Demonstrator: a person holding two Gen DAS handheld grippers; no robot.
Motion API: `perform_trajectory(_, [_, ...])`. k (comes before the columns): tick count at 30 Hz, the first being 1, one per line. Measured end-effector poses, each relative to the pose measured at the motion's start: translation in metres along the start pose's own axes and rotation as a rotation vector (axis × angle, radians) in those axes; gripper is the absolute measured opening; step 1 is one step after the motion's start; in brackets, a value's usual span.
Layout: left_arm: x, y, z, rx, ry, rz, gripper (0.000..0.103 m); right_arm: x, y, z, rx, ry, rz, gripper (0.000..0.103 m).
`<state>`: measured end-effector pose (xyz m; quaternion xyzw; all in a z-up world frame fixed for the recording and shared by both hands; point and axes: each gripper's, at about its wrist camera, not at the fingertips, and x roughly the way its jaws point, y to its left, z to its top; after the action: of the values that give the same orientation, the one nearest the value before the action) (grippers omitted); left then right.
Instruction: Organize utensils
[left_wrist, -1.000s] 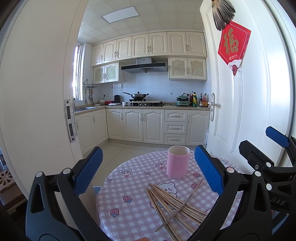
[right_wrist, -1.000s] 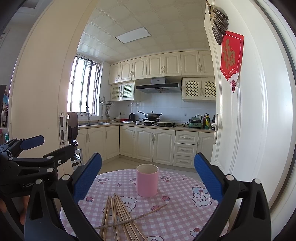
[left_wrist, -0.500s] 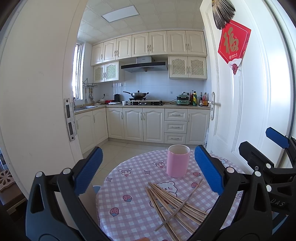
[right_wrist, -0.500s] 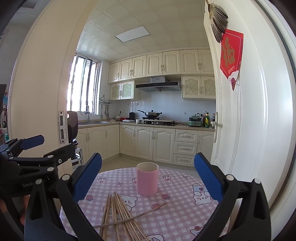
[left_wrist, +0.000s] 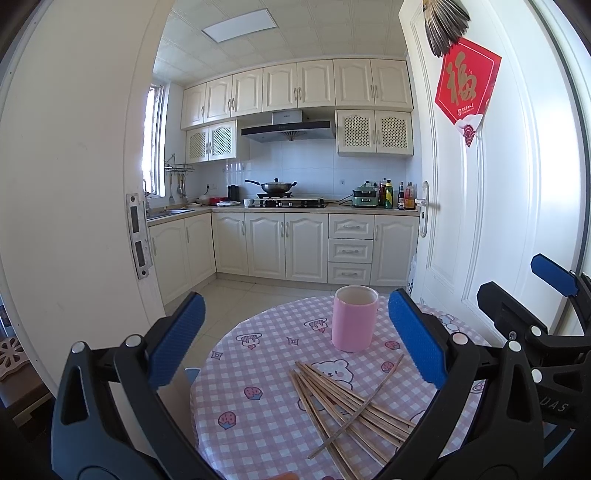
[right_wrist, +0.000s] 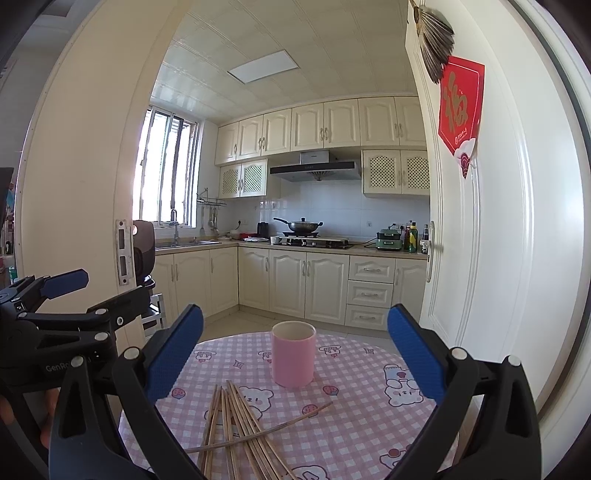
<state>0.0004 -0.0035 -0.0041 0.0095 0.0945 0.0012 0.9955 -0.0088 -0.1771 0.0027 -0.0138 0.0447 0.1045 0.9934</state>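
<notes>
**Utensils on round table, both grippers held above, empty**

Chopsticks: bundle of thin brown wooden chopsticks (left_wrist: 343, 398) (right_wrist: 236, 428), lying loose and fanned on the near part of the table; one stick lies crosswise over the rest. Not in the cup, and apart from it.

Cup: pink cylindrical cup (left_wrist: 354, 319) (right_wrist: 293, 354), upright, mouth open, standing behind the chopsticks toward the table's far edge.

Table: round table under a pink-and-white checked cloth with bear and strawberry prints (left_wrist: 258, 362) (right_wrist: 362, 417).

Left gripper (left_wrist: 299, 343): black frame, blue ribbed pads, fingers spread wide, nothing between them; held above the near edge of the table, clear of the chopsticks.

Right gripper (right_wrist: 295, 354): same build, fingers spread wide, holding nothing; poised over the table, the cup framed between its pads. Each gripper appears at the edge of the other's view.

Background: cream kitchen cabinets (left_wrist: 288, 243), wok on stove (right_wrist: 301, 225), white door with red paper ornament (left_wrist: 467, 86).
</notes>
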Motion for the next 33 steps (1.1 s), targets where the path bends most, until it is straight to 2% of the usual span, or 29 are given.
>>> perform_trajectory(17, [0.005,-0.001,-0.001,-0.001,0.023,-0.003,0.097,0.001,0.000,-0.002,0.001,0.005,-0.004,0.096])
perform_trajectory(25, [0.019,-0.003,-0.005,0.019,0.078,-0.004,0.097,0.009,-0.001,-0.007,-0.006,0.046,-0.003,0.096])
perform_trajectory(33, [0.046,0.005,-0.019,-0.011,0.189,-0.043,0.097,0.023,-0.007,-0.014,-0.006,0.096,-0.009,0.096])
